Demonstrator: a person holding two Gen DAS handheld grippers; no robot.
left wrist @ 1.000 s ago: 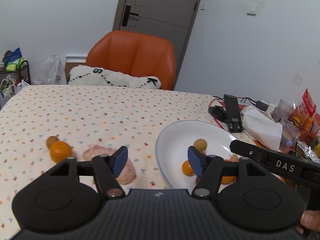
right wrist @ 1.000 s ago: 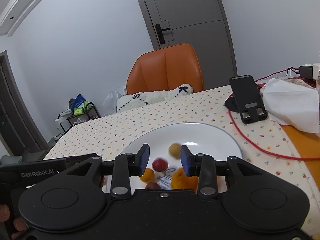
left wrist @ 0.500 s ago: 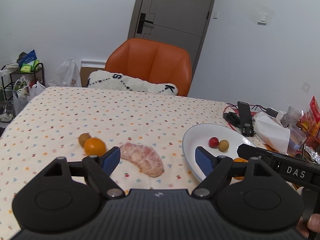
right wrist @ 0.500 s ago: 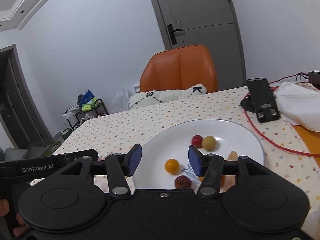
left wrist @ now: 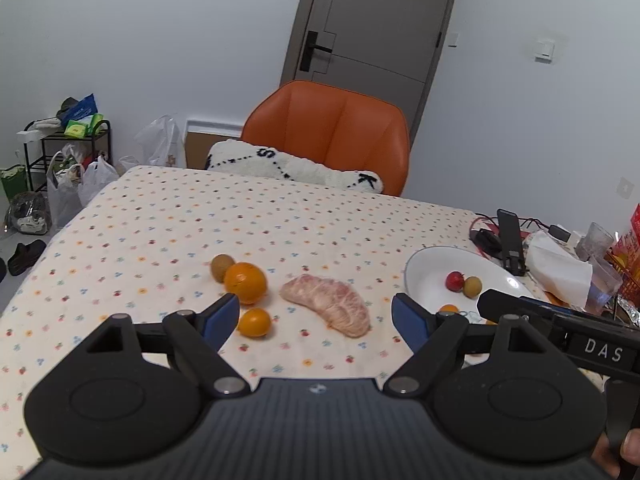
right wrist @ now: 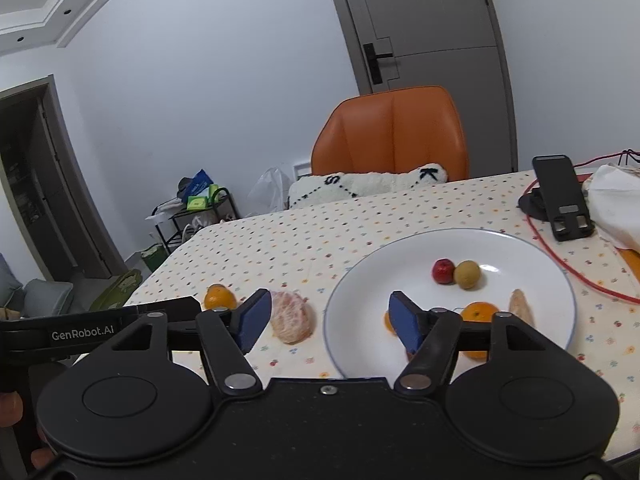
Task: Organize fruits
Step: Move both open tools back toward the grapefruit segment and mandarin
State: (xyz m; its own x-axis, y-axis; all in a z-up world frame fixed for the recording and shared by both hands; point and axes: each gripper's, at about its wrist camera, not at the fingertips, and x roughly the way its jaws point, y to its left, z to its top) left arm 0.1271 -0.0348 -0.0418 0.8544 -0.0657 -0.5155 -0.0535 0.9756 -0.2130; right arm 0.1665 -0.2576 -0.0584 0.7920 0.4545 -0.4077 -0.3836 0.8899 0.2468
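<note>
While both tools hang with jaws spread and empty, the left gripper (left wrist: 316, 316) faces bare dotted tablecloth (left wrist: 240, 224) around the peeled pomelo piece (left wrist: 328, 304) and oranges (left wrist: 245, 282); the right gripper (right wrist: 326, 318) overlooks the white plate (right wrist: 520, 248), its fingers partly hiding fruit.

Both wrist views face the chair (left wrist: 326, 132) (sharing the plate (right wrist: 532, 252)).

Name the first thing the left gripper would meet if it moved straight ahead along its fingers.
Probably the peeled pomelo segment lying on the tablecloth: it sits almost centred ahead of the open left gripper. Depth is uncertain; a level path might pass above it.
</note>
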